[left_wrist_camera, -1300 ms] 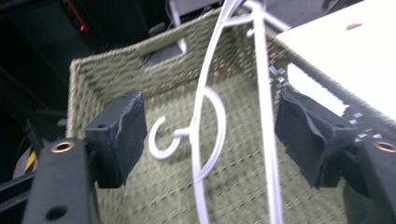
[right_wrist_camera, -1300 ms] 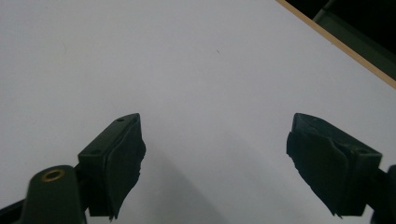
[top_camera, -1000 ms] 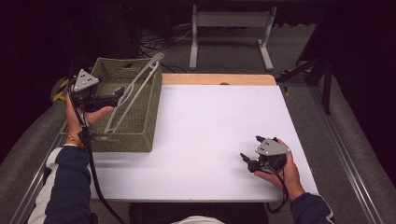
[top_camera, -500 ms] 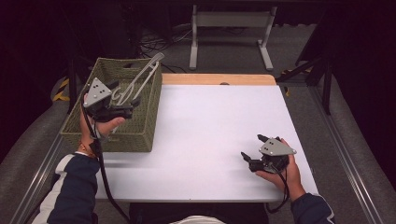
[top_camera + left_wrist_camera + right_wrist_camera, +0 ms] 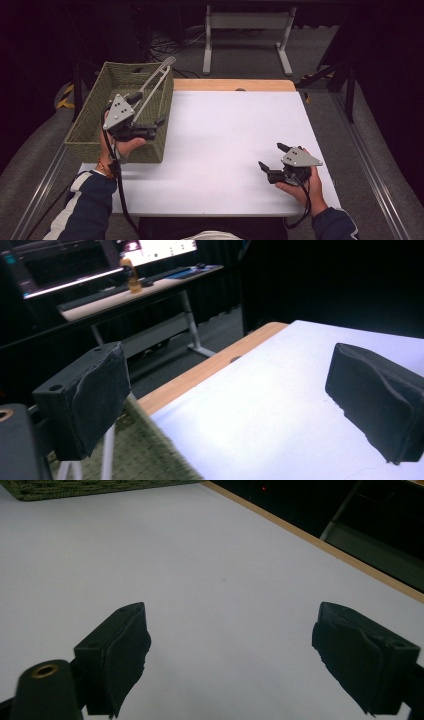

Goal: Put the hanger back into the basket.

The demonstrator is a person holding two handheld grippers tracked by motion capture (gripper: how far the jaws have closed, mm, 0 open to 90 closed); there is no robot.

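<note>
Woven basket (image 5: 90, 135) beneath left gripper (image 5: 149, 116), jaws apart

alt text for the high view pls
A person at a white table holds the left gripper, jaws open, over a green woven basket with a metal handle. The right gripper, also open, rests near the table's front right.

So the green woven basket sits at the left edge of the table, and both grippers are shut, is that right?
Not quite. The basket is at the left edge, but both grippers are open: the left gripper and right gripper views each show their fingers spread apart.
</note>
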